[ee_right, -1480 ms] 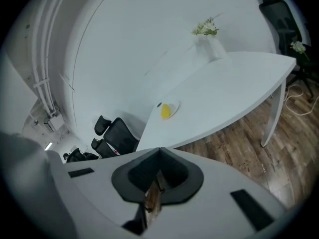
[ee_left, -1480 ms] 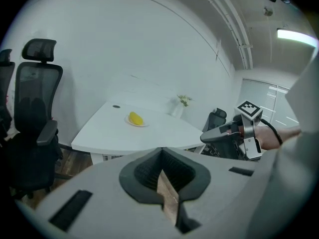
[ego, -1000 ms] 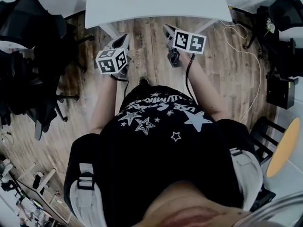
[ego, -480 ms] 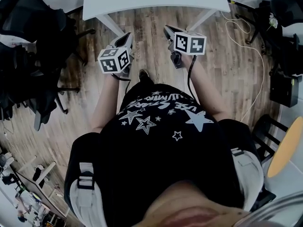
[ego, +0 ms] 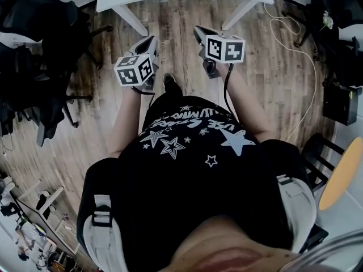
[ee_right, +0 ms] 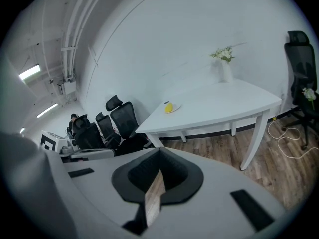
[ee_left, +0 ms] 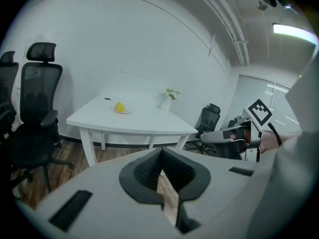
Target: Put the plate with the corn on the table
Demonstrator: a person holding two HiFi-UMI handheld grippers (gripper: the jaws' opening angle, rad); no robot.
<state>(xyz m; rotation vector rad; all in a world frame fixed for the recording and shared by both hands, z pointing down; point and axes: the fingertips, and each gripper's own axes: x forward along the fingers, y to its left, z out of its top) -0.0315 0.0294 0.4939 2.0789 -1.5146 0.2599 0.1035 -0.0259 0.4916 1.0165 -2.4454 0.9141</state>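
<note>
1. Jaws on the left gripper [ego: 152, 40] and right gripper [ego: 198, 32] are sitting closed, gripping nothing.
2. Plate [ee_left: 121, 111] with corn [ee_left: 119, 106] is already resting on the desk [ee_left: 144, 123], well apart from both grippers.
3. Reaching in again is risking a shove: closed jaws would push the plate towards an edge.
4. Floor ahead is lying open; chairs [ego: 39, 67] are crowding the left, and a cable [ego: 311, 78] is trailing on the right.

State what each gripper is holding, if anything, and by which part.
Nothing: left gripper and right gripper are shut, empty; the plate rests on the table.
</note>
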